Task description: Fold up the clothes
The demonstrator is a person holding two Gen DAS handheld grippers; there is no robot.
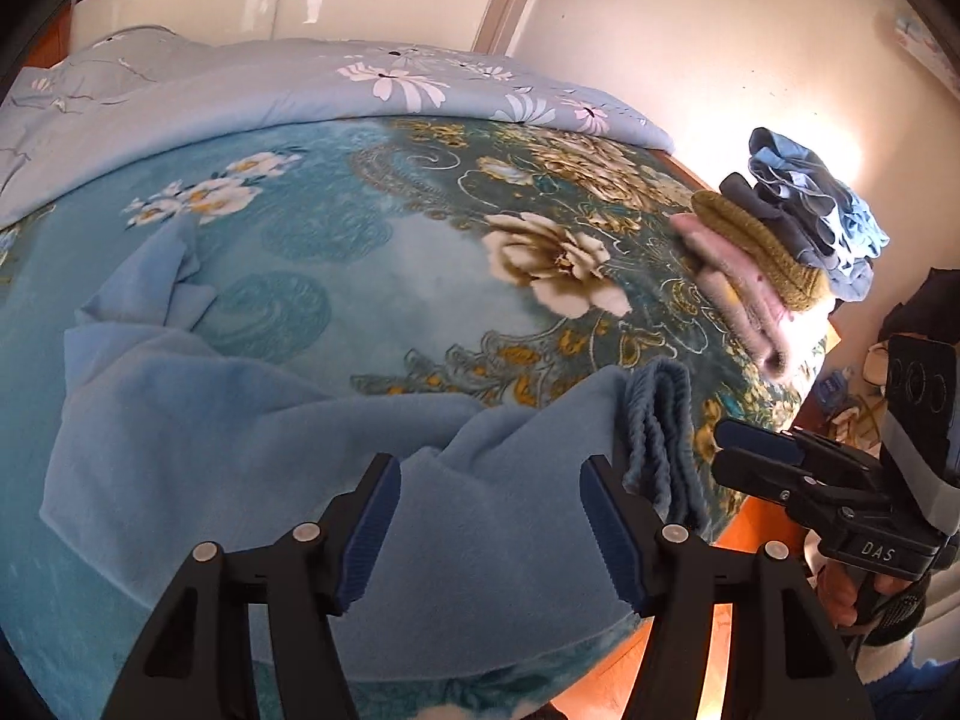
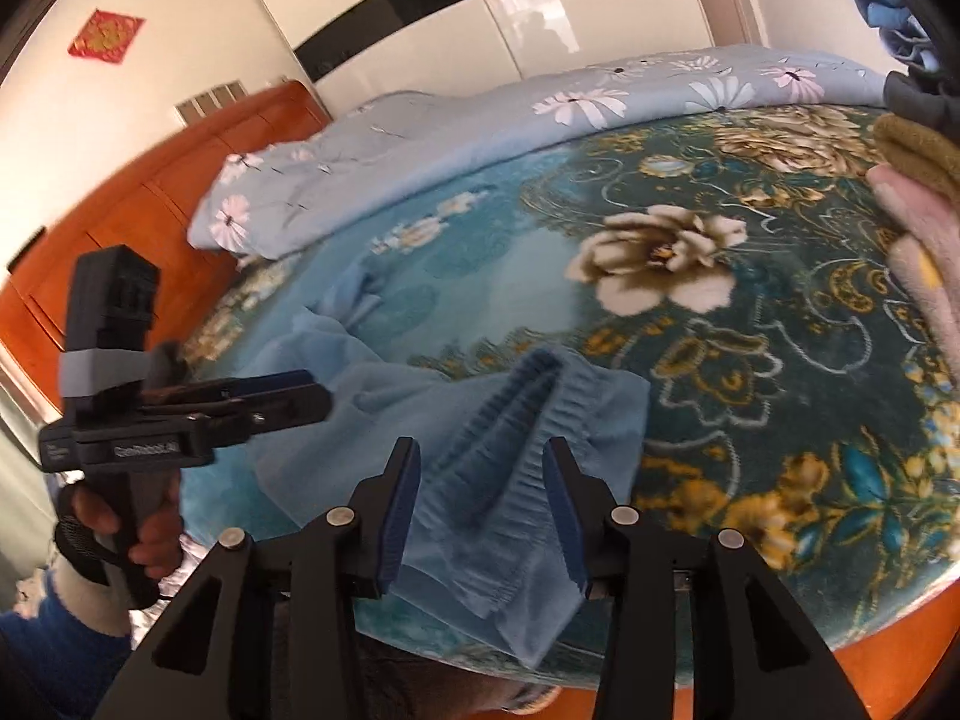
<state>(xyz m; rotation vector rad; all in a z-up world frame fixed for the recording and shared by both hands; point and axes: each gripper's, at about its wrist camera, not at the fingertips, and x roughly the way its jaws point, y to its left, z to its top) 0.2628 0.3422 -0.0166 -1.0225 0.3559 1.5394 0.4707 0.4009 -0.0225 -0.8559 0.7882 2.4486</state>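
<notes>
Light blue fleece trousers [image 1: 252, 438] lie spread on the flowered bed blanket [image 1: 372, 276], legs to the far left, ribbed waistband [image 1: 657, 438] at the near edge. My left gripper [image 1: 489, 531] is open just above the cloth near the waistband. My right gripper [image 2: 483, 516] is open over the waistband [image 2: 528, 414], cloth between and below the jaws, not pinched. Each gripper shows in the other's view: the right one [image 1: 756, 456] and the left one [image 2: 288, 396].
A stack of folded clothes [image 1: 774, 264], pink, mustard, grey and blue, sits at the bed's right edge. A pale blue flowered quilt [image 1: 300, 90] lies along the far side. An orange wooden headboard [image 2: 138, 210] and the bed frame edge [image 2: 870, 654] border the bed.
</notes>
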